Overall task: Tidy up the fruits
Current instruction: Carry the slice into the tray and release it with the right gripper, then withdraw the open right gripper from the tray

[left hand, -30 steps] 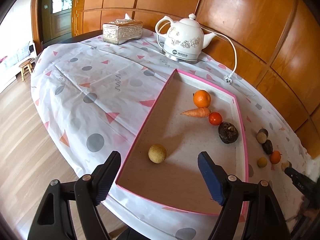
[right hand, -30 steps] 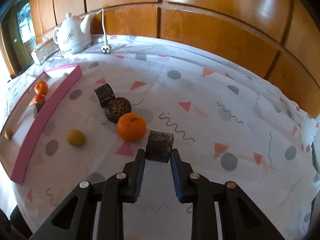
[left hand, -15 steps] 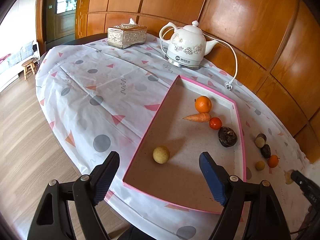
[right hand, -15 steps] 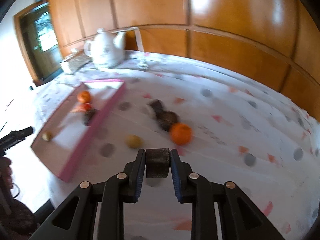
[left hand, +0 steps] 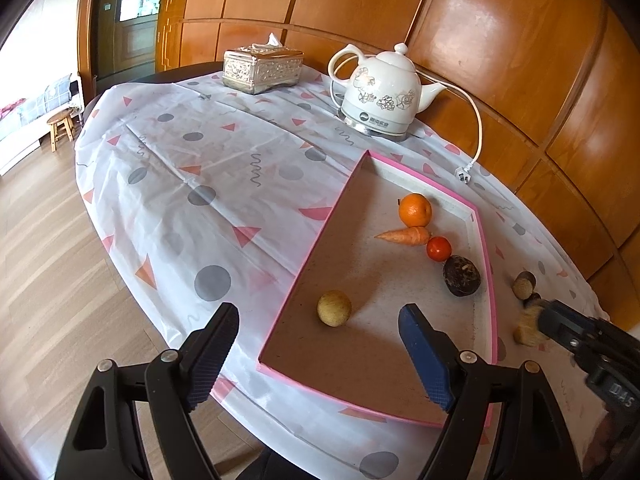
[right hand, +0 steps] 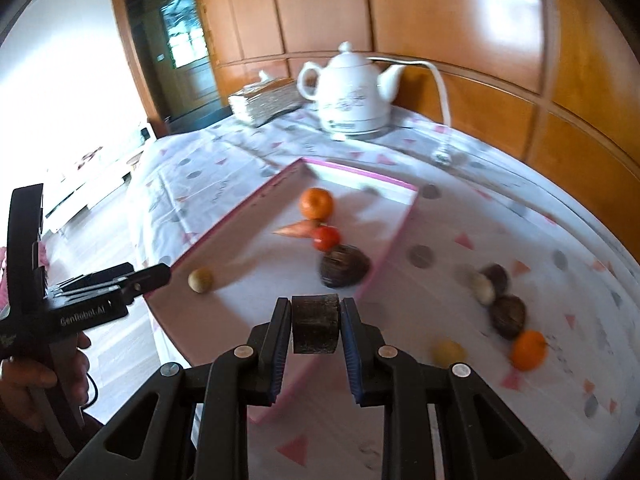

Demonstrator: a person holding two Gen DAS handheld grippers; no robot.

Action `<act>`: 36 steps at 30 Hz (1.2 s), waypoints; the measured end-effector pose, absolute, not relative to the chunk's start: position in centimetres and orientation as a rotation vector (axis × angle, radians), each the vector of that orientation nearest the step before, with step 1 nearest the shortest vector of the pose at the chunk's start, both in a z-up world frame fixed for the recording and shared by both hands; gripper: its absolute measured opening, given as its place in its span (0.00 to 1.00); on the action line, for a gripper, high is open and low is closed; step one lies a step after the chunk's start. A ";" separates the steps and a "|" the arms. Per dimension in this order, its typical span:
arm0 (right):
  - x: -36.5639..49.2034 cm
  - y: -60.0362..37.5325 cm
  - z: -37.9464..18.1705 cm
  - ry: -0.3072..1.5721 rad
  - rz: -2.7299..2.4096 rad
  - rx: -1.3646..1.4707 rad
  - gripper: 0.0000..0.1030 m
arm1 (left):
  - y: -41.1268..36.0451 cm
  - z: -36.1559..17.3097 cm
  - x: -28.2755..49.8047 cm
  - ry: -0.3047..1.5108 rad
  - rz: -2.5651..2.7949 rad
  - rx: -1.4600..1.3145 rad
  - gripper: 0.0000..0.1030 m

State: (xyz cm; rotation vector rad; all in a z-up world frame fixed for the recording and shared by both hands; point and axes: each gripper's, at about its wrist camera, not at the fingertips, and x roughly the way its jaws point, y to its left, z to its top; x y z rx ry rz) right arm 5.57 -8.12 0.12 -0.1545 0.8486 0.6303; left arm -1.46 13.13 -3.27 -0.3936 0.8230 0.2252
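I swung the right gripper (right hand: 313, 326), clamped on the dark cylindrical chunk (right hand: 315, 323), off the surface's loose pile to the pink tray (right hand: 394, 236); drop comes next. Left gripper (left hand: 320, 354) hung wide, empty.

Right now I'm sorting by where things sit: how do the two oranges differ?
The orange in the pink tray lies inside the tray, next to the carrot. The orange on the tablecloth lies outside it, beside a dark round fruit. The second looks blurrier. Both are round, bright and untouched by either gripper.
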 end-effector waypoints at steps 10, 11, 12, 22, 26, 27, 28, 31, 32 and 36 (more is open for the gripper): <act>8.1 -3.9 -1.7 0.901 0.647 -0.172 0.24 | 13.6 -3.7 -1.4 0.832 0.232 -0.409 0.80; 8.3 -3.7 -1.8 0.904 0.644 -0.172 0.24 | 13.6 -3.8 -1.4 0.834 0.233 -0.410 0.80; 8.5 -3.6 -1.9 0.907 0.639 -0.172 0.25 | 13.6 -3.8 -1.3 0.835 0.233 -0.411 0.80; 8.0 -5.0 -1.9 0.886 0.529 -0.164 0.37 | 13.7 -3.9 -1.3 0.837 0.235 -0.416 0.80; 6.9 -7.0 -1.5 0.866 0.478 -0.143 0.37 | 13.5 -3.8 -1.4 0.832 0.231 -0.412 0.80; 6.6 -7.6 -1.5 0.860 0.458 -0.141 0.37 | 13.4 -3.8 -1.4 0.832 0.230 -0.411 0.80; 6.4 -8.0 -1.4 0.858 0.447 -0.140 0.37 | 13.4 -3.8 -1.4 0.832 0.229 -0.410 0.80; 5.9 -9.9 -1.5 0.857 0.397 -0.119 0.37 | 13.2 -3.6 -1.4 0.830 0.225 -0.405 0.80; 5.7 -10.5 -1.5 0.858 0.381 -0.112 0.37 | 13.1 -3.6 -1.4 0.829 0.223 -0.404 0.80; 5.2 -13.0 -1.5 0.850 0.315 -0.072 0.37 | 12.8 -3.4 -1.4 0.827 0.217 -0.393 0.80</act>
